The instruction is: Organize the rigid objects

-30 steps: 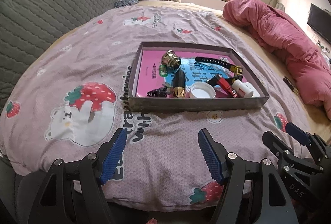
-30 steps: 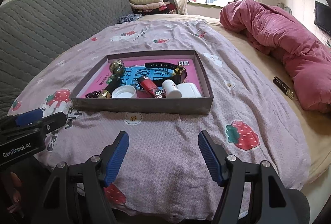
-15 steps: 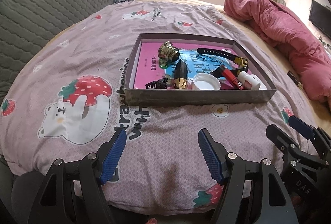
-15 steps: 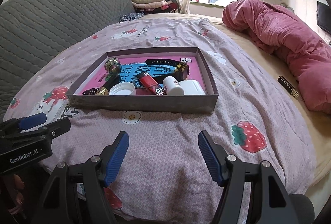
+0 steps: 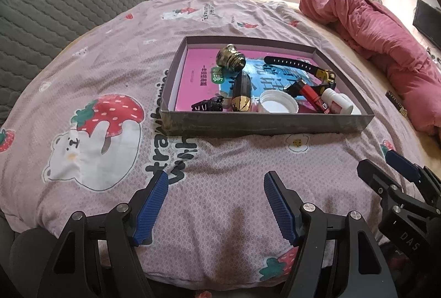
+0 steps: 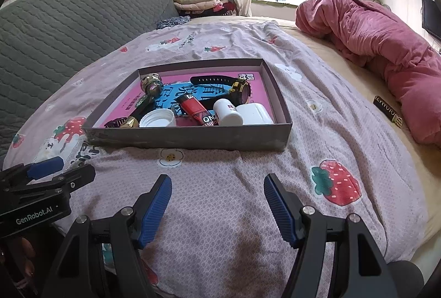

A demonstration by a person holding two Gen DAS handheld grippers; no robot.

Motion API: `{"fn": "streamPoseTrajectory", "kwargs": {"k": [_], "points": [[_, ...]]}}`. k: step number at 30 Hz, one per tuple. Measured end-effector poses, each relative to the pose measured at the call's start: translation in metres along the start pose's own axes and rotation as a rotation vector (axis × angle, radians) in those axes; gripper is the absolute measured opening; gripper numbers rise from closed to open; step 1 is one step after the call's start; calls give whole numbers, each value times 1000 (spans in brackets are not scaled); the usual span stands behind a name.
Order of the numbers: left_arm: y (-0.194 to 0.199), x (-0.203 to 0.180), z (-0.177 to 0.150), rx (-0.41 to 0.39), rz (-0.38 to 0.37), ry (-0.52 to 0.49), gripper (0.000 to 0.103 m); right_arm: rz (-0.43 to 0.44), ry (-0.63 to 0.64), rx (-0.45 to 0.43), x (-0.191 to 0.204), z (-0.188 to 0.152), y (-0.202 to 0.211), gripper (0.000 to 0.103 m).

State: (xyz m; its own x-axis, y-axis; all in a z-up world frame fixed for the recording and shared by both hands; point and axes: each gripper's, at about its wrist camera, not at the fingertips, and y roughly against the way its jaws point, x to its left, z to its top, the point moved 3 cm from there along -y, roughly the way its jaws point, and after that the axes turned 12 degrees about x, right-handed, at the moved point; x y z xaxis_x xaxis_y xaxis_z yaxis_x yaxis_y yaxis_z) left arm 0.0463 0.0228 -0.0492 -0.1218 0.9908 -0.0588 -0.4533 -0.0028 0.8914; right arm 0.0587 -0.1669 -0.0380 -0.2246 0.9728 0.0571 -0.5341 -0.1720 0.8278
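Both hand-held grippers, left gripper and right gripper, hang with jaws spread wide and empty over the pink strawberry-print bedspread. Ahead of them, well apart, lies the shallow grey cardboard tray holding a black wristwatch, red tube, white bottle and white lid.

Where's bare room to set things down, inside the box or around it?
Inside the box: only the far-left pink floor beside the metal cap. Its near half is crowded, hair clip through white bottle. Outside: bedspread between box front and both open tongs.
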Motion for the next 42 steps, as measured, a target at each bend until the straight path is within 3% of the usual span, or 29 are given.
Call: {"fn": "streamPoseTrajectory", "kwargs": {"k": [42], "points": [[0, -4, 0, 7, -3, -16, 73, -7, 11, -7, 2, 0, 0, 69]]}}
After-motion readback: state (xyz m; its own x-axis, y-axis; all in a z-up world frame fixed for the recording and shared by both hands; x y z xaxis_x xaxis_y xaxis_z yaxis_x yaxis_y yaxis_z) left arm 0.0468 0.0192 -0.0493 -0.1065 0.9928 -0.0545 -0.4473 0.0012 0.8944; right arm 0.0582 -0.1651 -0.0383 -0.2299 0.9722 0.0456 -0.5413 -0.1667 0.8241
